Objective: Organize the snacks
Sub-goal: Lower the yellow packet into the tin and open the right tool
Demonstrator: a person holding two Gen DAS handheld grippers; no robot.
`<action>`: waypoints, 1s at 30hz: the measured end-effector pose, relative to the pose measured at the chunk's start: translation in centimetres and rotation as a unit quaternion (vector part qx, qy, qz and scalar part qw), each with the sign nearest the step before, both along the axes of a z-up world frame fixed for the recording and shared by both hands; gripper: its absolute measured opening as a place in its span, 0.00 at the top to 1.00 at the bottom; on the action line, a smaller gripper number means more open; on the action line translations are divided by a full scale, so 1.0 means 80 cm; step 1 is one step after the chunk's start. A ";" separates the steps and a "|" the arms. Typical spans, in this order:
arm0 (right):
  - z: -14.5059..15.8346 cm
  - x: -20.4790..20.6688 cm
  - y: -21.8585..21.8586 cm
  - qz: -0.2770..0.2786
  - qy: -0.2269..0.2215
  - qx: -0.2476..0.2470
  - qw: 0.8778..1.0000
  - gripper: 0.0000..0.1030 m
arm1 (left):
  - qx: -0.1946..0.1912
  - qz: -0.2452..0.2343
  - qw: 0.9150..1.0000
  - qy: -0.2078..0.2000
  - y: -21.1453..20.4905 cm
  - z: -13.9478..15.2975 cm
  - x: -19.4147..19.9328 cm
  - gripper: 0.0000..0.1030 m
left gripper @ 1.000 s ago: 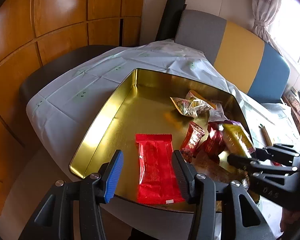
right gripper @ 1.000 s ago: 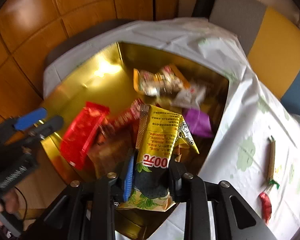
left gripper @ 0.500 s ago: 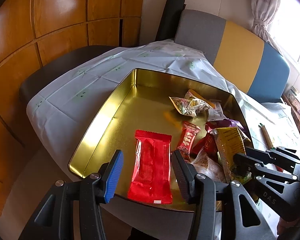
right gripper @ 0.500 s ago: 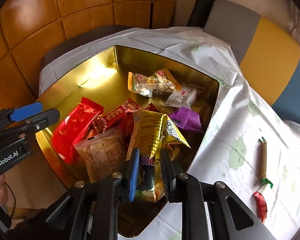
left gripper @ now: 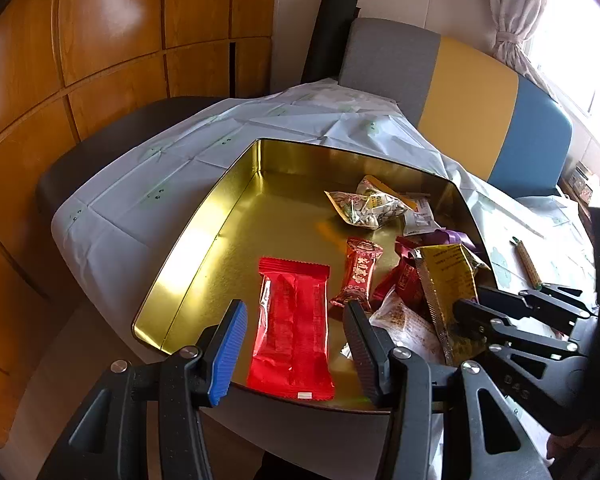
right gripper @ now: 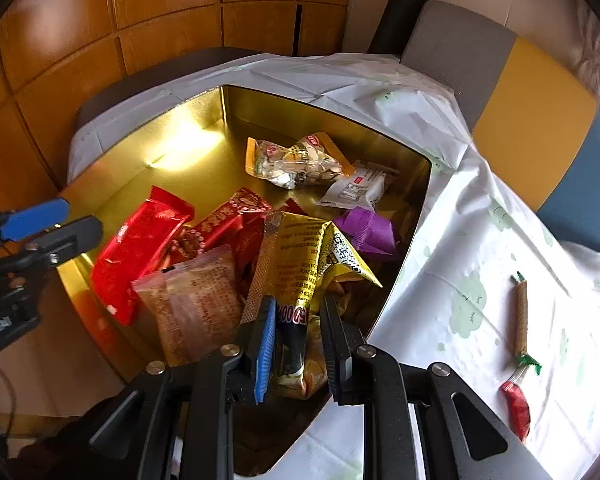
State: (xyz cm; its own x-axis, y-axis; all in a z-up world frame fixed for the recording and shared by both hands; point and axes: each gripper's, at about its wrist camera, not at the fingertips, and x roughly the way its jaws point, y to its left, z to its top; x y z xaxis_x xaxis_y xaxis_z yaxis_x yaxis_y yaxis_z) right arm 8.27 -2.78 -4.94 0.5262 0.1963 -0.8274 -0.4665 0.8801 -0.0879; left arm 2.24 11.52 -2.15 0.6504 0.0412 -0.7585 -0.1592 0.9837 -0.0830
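A gold tin on the white tablecloth holds several snack packets. My right gripper is shut on the lower end of a yellow packet, which stands tilted over the tin's near right corner; the left wrist view shows this packet in the right gripper. My left gripper is open just above a flat red packet lying at the tin's near edge, its pads clear of the packet. A small red candy and a clear brown packet lie beside it.
Farther back in the tin lie a nut packet, a white packet and a purple one. On the cloth to the right lie a brown stick and a red candy. A grey, yellow and blue bench stands behind.
The right gripper's jaws have closed tight on the yellow packet and the view has drawn back from the tin. The left gripper has stayed open over the red packet.
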 end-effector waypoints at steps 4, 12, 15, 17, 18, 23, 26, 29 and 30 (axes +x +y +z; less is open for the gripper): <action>0.003 0.000 -0.003 -0.005 0.008 0.014 1.000 0.79 | 0.002 0.000 1.000 -0.003 -0.001 0.002 -0.002 0.51; 0.018 -0.014 -0.017 -0.003 -0.001 0.052 0.999 0.72 | 0.003 -0.004 1.000 -0.004 -0.005 0.003 -0.003 0.51; 0.023 -0.017 -0.020 -0.006 -0.005 0.061 0.998 0.69 | 0.003 -0.006 1.000 -0.004 -0.006 0.004 -0.004 0.51; 0.026 -0.020 -0.022 -0.008 -0.008 0.065 0.998 0.69 | 0.004 -0.007 1.000 -0.004 -0.008 0.004 -0.005 0.51; 0.027 -0.021 -0.024 -0.008 -0.009 0.067 0.998 0.69 | 0.005 -0.007 1.000 -0.004 -0.009 0.005 -0.005 0.51; 0.032 -0.024 -0.032 -0.014 -0.013 0.076 0.997 0.68 | 0.007 -0.011 1.000 -0.003 -0.012 0.005 -0.005 0.51; 0.038 -0.027 -0.041 -0.020 -0.018 0.085 0.996 0.61 | 0.008 -0.014 1.000 -0.002 -0.013 0.006 -0.005 0.51; 0.044 -0.028 -0.055 -0.029 -0.025 0.092 0.995 0.55 | 0.007 -0.016 1.000 -0.002 -0.015 0.006 -0.004 0.51; 0.046 -0.028 -0.060 -0.033 -0.027 0.093 0.995 0.54 | 0.007 -0.017 1.000 -0.002 -0.016 0.005 -0.003 0.51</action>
